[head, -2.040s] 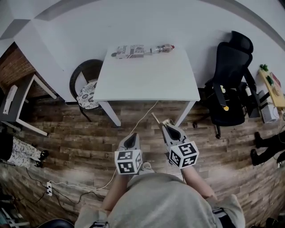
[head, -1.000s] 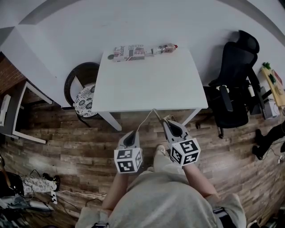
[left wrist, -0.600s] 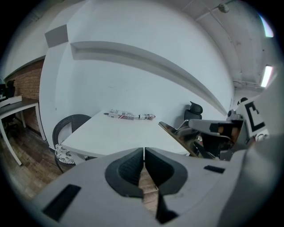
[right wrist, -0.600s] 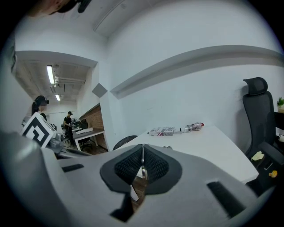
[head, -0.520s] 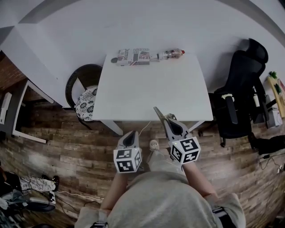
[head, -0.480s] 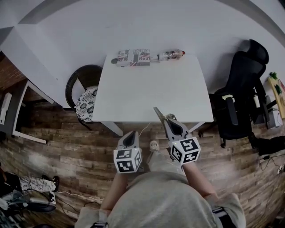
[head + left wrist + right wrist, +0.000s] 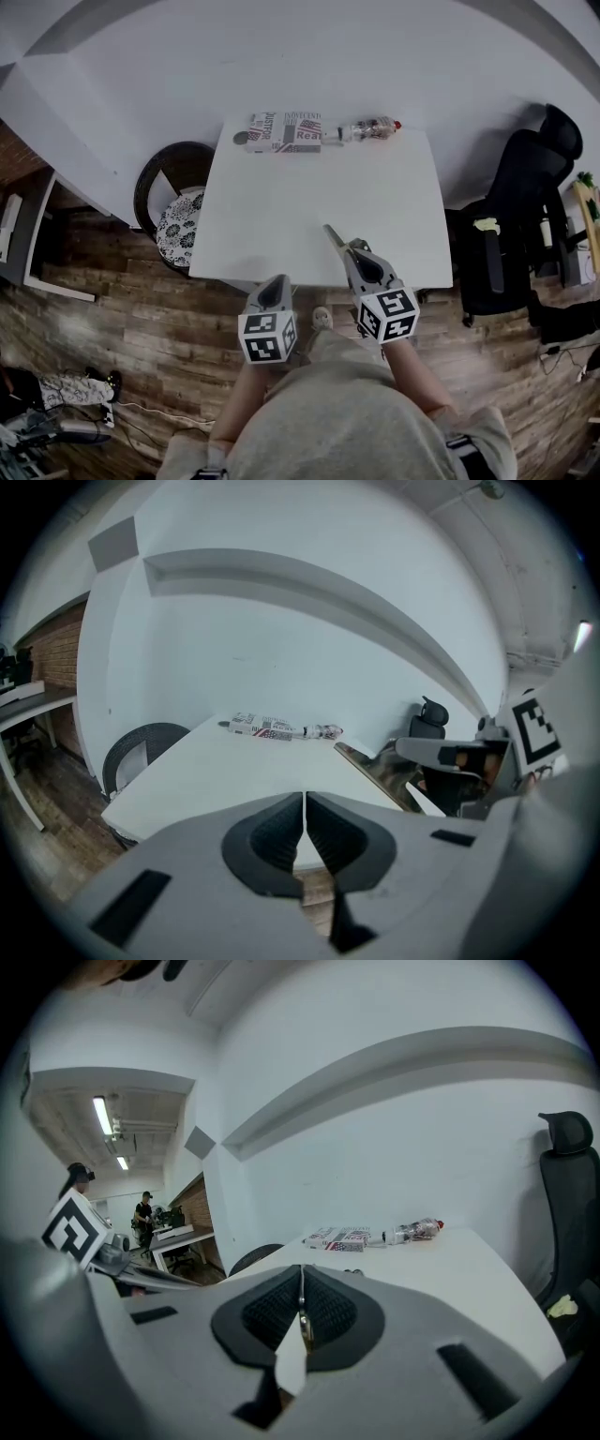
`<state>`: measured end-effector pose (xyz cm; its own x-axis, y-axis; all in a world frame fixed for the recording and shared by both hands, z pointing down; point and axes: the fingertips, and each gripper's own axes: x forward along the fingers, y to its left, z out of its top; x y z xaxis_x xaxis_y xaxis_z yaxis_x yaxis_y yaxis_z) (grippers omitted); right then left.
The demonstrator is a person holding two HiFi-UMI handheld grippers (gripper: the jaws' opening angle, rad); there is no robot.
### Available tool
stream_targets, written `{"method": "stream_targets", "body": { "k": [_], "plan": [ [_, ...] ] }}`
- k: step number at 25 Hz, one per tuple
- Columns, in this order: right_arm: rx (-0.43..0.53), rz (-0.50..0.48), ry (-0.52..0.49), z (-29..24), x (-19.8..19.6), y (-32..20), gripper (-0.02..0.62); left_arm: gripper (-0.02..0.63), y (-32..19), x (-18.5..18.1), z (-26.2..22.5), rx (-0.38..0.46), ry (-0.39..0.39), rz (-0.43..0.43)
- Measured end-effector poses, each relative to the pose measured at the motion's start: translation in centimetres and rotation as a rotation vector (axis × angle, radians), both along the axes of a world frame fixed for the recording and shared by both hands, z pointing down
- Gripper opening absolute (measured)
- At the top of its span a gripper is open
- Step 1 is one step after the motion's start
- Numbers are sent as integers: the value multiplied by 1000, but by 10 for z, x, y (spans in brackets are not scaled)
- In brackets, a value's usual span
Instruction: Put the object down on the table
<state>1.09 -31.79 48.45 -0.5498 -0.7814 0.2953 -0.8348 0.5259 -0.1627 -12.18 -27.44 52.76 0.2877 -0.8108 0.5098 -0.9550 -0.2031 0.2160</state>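
Observation:
My right gripper (image 7: pixel 349 249) is shut on a thin flat blade-like object (image 7: pixel 333 235) that sticks forward and left from its tips, over the front part of the white table (image 7: pixel 309 202). In the right gripper view the object shows edge-on as a thin strip (image 7: pixel 302 1322) pinched between the pads. The left gripper view shows its shiny flat side (image 7: pixel 373 765) in front of the right gripper (image 7: pixel 450 756). My left gripper (image 7: pixel 275 284) hangs in front of the table's edge, jaws shut with nothing in them (image 7: pixel 305 800).
A printed box (image 7: pixel 284 133) and a plastic bottle (image 7: pixel 371 128) lie along the table's far edge, against the white wall. A round dark chair (image 7: pixel 172 201) stands left of the table, a black office chair (image 7: pixel 525 216) to the right. Wooden floor lies below.
The person has walked up to the table. The right gripper with the thin object now reaches over the table's front edge; both grippers keep their jaws as before.

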Motion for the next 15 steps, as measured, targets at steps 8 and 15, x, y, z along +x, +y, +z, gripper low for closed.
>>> {"method": "stream_targets", "body": {
  "k": [8, 15],
  "plan": [
    [-33, -8, 9, 16, 6, -55, 8, 12, -48, 6, 3, -17, -12, -11],
    [-61, -17, 32, 37, 11, -101, 9, 12, -83, 12, 10, -37, -22, -13]
  ]
}}
